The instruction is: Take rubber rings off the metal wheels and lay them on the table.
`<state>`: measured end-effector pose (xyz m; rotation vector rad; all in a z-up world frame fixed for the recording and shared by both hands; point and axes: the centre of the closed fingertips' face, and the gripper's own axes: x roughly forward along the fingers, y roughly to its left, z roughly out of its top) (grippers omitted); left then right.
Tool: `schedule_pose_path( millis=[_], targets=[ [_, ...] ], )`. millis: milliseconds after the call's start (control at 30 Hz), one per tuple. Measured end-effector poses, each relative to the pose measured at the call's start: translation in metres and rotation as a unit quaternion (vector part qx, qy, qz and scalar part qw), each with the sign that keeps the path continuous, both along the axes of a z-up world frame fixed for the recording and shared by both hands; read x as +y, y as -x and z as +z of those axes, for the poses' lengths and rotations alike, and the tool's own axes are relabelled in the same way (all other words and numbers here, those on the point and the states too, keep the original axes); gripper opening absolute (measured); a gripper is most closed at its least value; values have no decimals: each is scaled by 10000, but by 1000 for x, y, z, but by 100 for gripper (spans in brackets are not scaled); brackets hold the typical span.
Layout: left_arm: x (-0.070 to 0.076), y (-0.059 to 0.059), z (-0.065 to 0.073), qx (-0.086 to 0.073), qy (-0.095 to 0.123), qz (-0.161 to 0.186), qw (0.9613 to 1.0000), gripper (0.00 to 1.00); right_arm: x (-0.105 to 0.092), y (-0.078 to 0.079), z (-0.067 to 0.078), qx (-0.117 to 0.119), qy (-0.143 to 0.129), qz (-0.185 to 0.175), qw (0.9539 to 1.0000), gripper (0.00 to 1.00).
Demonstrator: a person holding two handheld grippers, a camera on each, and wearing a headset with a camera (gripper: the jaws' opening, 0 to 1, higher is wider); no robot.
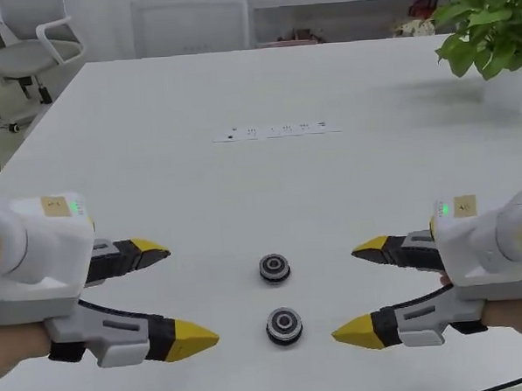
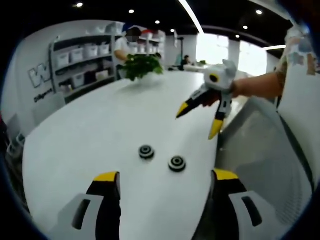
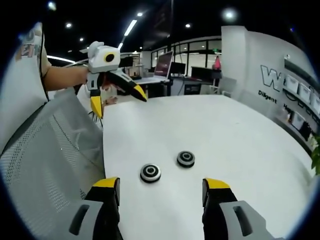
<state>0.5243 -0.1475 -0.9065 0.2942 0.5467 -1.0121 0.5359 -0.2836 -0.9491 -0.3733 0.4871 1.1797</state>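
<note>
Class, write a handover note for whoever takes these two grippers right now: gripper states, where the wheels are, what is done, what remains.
Left gripper: open, empty.
Right gripper: open, empty.
The nearer wheel and the farther wheel lie apart on the table, between the two grippers.
Done: nothing; the rubber rings look to be on both wheels.
Left: pull off both rings and lay them on the table.
</note>
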Motion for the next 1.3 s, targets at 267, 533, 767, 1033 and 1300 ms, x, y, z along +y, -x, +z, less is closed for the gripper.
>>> schedule_pose_path(
  millis=[267, 533, 767, 1033, 1300],
  targets=[
    [-10, -4, -11, 136, 6, -115, 9998, 71, 10, -1, -14, 146, 70, 190, 9997, 58],
    [-21, -6, -23, 266, -54, -284, 9992, 68, 19, -2, -26, 282, 156, 334, 9989, 52],
    [-30, -10, -33, 356, -91, -406, 9985, 64, 22, -5, -36, 348, 268, 419, 9982, 46],
    [-40, -13, -45, 469, -108, -534, 9974, 58, 29, -5, -46, 496, 275, 501, 9971, 43],
    [-54, -14, -57, 598, -118, -695, 9957, 51, 38, 0, -54, 568, 346, 668, 9956, 37]
  ],
)
